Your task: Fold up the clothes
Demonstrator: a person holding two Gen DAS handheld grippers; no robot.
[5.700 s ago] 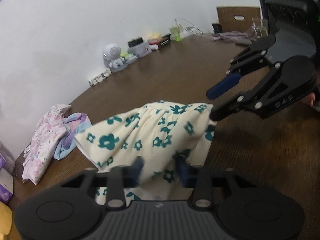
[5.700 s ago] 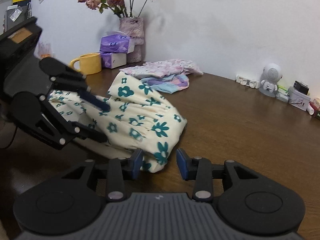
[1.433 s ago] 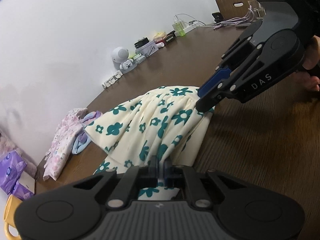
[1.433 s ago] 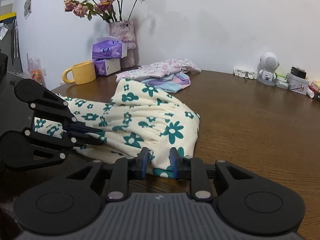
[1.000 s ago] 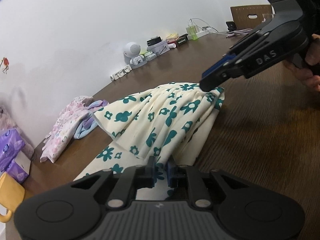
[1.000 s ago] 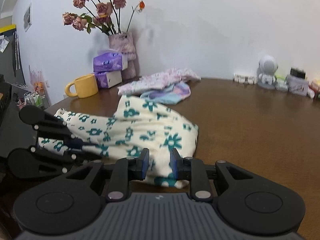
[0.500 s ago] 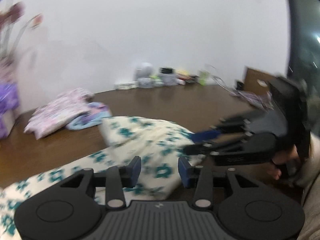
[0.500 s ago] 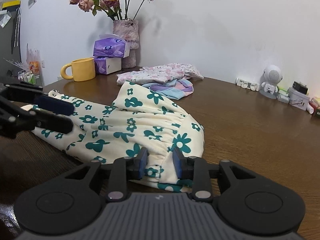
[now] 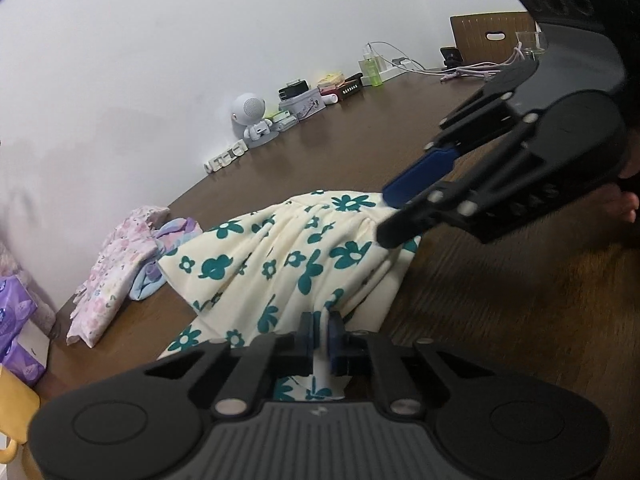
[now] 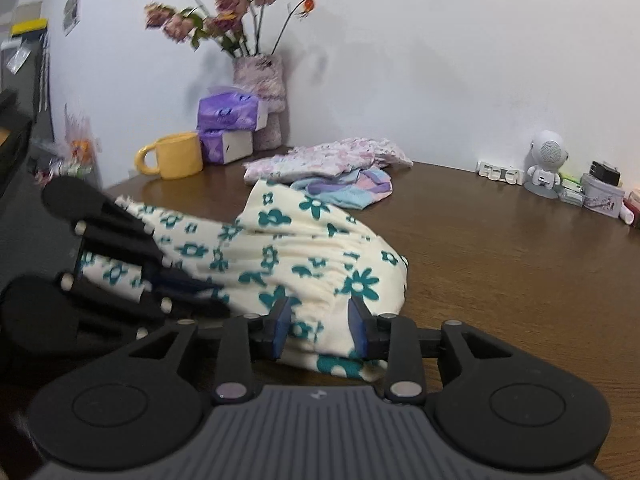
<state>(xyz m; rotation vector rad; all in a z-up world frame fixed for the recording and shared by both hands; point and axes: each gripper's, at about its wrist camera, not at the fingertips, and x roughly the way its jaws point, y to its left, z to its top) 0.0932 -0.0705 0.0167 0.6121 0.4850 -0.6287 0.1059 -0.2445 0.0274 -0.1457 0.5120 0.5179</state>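
A cream garment with teal flowers [image 9: 280, 248] lies bunched on the brown table [image 9: 500, 300]. My left gripper [image 9: 319, 322] sits at the garment's near edge, its jaws closing, nearly together, with a fold of the cloth pinched between them. In the right wrist view the same garment [image 10: 280, 248] spreads from left to centre. My right gripper [image 10: 318, 320] is at its gathered end; the jaws are opening and stand apart, with cloth bulging between them. The left wrist view shows the right gripper [image 9: 386, 212] from the side at that end. The left gripper [image 10: 200, 292] reaches in from the left.
Folded pink floral clothes [image 10: 332, 156] and a pastel garment [image 10: 352, 188] lie behind. A yellow mug [image 10: 176, 156], purple tissue packs [image 10: 230, 112] and a vase of dried flowers [image 10: 260, 80] stand at the back left. A white robot figure [image 10: 546, 164] and small tins line the wall.
Half a second ago my left gripper was open and swung aside; now it is back at the garment's near edge, pinched on cloth. My right gripper's jaws have widened.
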